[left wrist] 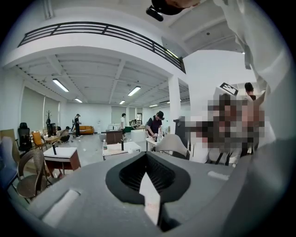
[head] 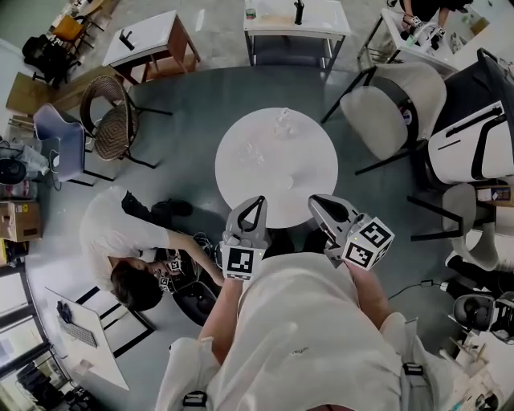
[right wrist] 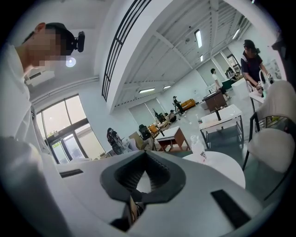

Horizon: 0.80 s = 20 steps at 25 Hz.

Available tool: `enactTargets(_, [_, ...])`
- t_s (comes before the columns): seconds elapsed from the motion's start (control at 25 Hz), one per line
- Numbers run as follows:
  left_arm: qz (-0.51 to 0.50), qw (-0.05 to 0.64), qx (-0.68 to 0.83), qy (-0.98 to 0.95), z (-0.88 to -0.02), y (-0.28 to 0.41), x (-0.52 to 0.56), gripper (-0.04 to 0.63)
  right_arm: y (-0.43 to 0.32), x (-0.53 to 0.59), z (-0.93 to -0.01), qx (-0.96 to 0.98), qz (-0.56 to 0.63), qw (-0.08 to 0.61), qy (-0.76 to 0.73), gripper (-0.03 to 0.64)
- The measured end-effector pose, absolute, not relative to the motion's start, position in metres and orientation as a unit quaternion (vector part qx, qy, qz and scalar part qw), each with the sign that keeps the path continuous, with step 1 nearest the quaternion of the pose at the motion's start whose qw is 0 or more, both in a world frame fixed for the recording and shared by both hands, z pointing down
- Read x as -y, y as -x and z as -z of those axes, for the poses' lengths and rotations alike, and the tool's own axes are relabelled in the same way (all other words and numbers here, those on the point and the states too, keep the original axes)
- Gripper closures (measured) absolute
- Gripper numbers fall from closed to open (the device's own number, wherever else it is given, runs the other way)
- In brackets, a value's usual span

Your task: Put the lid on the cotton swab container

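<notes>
A round white table [head: 309, 172] stands in front of me in the head view. On its far side sits a small clear container [head: 283, 122], and a second clear piece [head: 249, 152], too faint to name, lies left of centre. My left gripper [head: 255, 202] is shut and empty above the table's near edge. My right gripper [head: 320, 202] is beside it, also shut and empty. The left gripper view shows shut jaws [left wrist: 147, 155] pointing across the room, with the table out of sight. In the right gripper view the jaws [right wrist: 145, 153] are shut, with the table [right wrist: 226, 169] and clear container [right wrist: 198, 148] to the right.
A person [head: 128, 249] crouches on the floor left of me. A beige chair [head: 393, 108] stands right of the table and a wicker chair [head: 112, 120] to the left. Desks [head: 295, 20] line the far side, and more people stand in the distance.
</notes>
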<state>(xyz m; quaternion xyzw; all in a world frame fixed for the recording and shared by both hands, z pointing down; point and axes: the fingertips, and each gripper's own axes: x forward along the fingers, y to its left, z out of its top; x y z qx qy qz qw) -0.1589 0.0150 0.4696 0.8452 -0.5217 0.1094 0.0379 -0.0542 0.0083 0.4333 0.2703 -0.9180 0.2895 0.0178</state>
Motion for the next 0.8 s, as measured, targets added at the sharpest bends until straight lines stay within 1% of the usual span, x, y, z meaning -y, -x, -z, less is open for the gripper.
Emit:
enactTargets(0.2, [-0.093,0.073,0.519,-0.846,-0.471,0.144,-0.012,0.584,0.036,-0.011,-0.438,0.919,-0.266,0.054,-0.287,0.608])
enactTargets(0.48, [-0.08,0.088,0.516,-0.848,-0.452,0.118,-0.03,0.584,0.006,-0.033,-0.442,0.928,-0.22,0.082,-0.29,0.608])
enactTargets(0.8, [-0.045,0.122,0.495,-0.859,-0.434,0.026,-0.08,0.584,-0.061,-0.082,-0.431,0.936,-0.185,0.091,-0.284,0.609])
